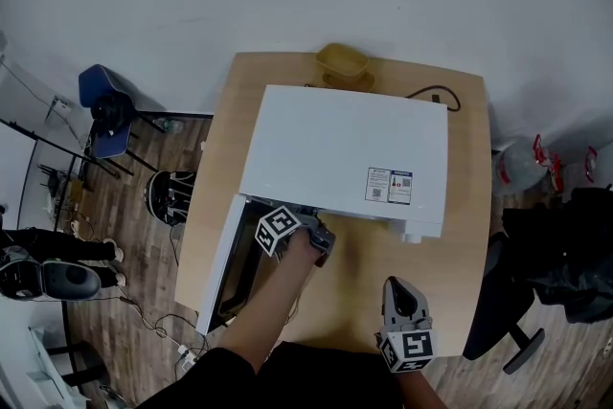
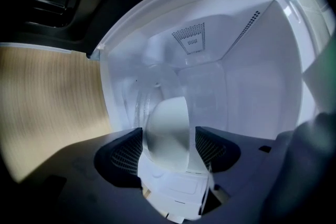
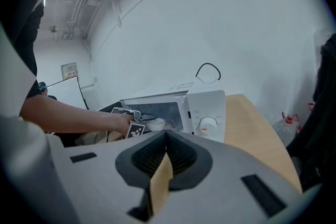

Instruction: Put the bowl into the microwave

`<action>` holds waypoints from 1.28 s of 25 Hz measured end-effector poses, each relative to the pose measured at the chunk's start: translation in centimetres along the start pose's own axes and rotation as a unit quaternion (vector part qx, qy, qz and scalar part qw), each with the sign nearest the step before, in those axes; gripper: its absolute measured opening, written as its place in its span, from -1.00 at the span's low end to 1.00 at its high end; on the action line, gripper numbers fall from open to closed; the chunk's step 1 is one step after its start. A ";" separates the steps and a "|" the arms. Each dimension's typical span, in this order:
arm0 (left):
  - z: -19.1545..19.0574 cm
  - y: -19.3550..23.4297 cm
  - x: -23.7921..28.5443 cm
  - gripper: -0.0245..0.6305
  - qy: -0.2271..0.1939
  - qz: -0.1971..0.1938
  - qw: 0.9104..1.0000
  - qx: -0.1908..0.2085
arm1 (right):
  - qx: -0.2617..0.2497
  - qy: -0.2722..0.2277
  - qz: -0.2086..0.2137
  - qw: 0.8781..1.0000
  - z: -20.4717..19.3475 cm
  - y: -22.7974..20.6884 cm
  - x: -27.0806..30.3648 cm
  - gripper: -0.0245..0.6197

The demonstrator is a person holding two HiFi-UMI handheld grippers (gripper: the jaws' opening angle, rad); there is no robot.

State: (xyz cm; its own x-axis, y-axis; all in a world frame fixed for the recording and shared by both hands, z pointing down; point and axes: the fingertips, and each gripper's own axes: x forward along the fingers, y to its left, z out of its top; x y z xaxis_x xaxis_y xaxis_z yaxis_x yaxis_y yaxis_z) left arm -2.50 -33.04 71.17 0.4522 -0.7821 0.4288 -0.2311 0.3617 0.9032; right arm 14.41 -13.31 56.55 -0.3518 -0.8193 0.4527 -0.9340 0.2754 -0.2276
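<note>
While the microwave (image 1: 345, 153) stands door-open on the tabletop (image 1: 460, 244), the bowl (image 2: 169, 115) is seen inside its cavity, between the released pads of the left claw (image 2: 168, 136). It is judged light, rigid, slick and breakable, best gripped at the rim wall. The right claw (image 3: 166, 139) is noted clenched, empty.
</note>
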 end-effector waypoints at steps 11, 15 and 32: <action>-0.6 0.9 0.4 -0.01 0.005 0.014 1.000 -0.021 | 0.001 0.001 -0.001 1.000 -0.1 -0.3 -0.1 -0.74; -0.7 0.9 1.0 0.00 0.007 0.035 0.999 -0.016 | 0.003 0.002 -0.002 1.000 -0.2 -0.6 -0.2 -0.74; -1.1 2.4 -2.3 0.02 0.004 0.060 0.998 0.007 | 0.001 0.002 0.002 1.000 -0.3 -0.4 0.2 -0.74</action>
State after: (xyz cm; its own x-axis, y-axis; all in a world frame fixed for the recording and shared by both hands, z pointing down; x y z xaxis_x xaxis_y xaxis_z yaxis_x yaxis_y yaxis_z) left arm -3.15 -29.87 72.40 0.4268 -0.7294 0.5347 -0.2959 0.4461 0.8447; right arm 14.72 -13.50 57.01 -0.3550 -0.8167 0.4550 -0.9328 0.2769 -0.2308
